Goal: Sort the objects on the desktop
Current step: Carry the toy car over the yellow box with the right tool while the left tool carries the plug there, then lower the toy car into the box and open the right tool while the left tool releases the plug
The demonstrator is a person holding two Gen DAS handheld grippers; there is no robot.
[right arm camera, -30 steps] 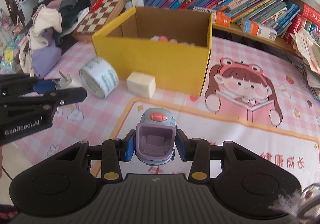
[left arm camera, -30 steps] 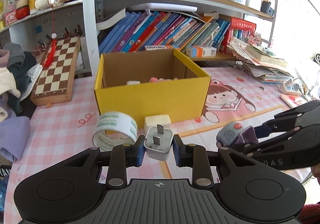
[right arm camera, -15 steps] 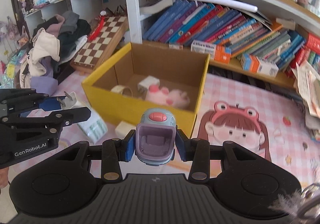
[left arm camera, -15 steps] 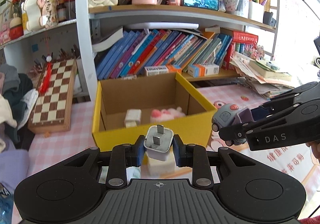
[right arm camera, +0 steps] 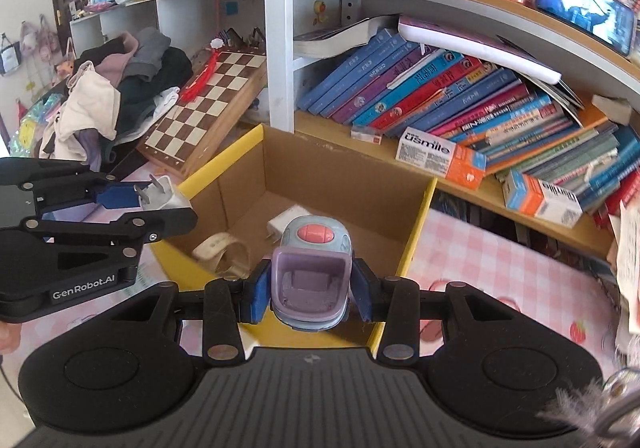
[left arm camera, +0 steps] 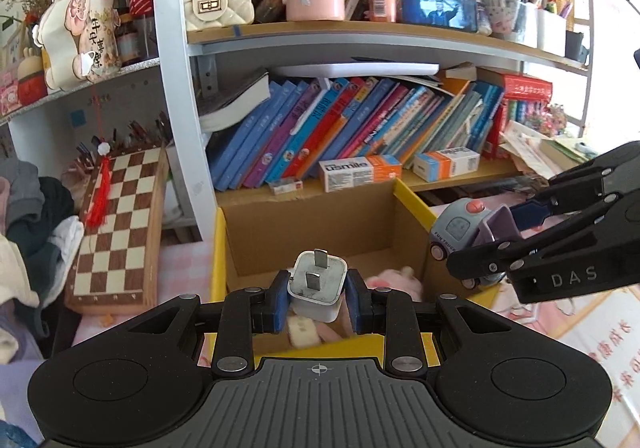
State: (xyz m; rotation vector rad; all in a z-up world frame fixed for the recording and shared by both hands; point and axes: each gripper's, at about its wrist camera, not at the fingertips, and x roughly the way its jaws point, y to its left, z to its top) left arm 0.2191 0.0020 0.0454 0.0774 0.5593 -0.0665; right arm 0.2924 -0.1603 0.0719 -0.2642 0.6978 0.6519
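Note:
My left gripper [left arm camera: 318, 298] is shut on a white plug charger [left arm camera: 318, 284] and holds it over the front edge of the yellow cardboard box [left arm camera: 218, 248]. My right gripper [right arm camera: 308, 294] is shut on a grey and purple toy truck [right arm camera: 310, 268], held above the box [right arm camera: 416, 232]. The truck [left arm camera: 460, 232] and right gripper [left arm camera: 520, 232] show at the right of the left wrist view. The left gripper [right arm camera: 132, 204] with the charger [right arm camera: 164, 198] shows at the left of the right wrist view. Inside the box lie a pink plush [left arm camera: 394, 278], a white block [right arm camera: 286, 220] and a tape roll [right arm camera: 222, 250].
Behind the box a shelf holds slanted books [left arm camera: 340, 132] and small cartons [left arm camera: 360, 172]. A chessboard [left arm camera: 116, 228] leans at the left beside a pile of clothes [right arm camera: 116, 88]. The table has a pink checked cloth [right arm camera: 500, 260].
Both grippers have risen and moved forward from the table to above the box, each still holding its object. The tape roll and block on the table have dropped out of view.

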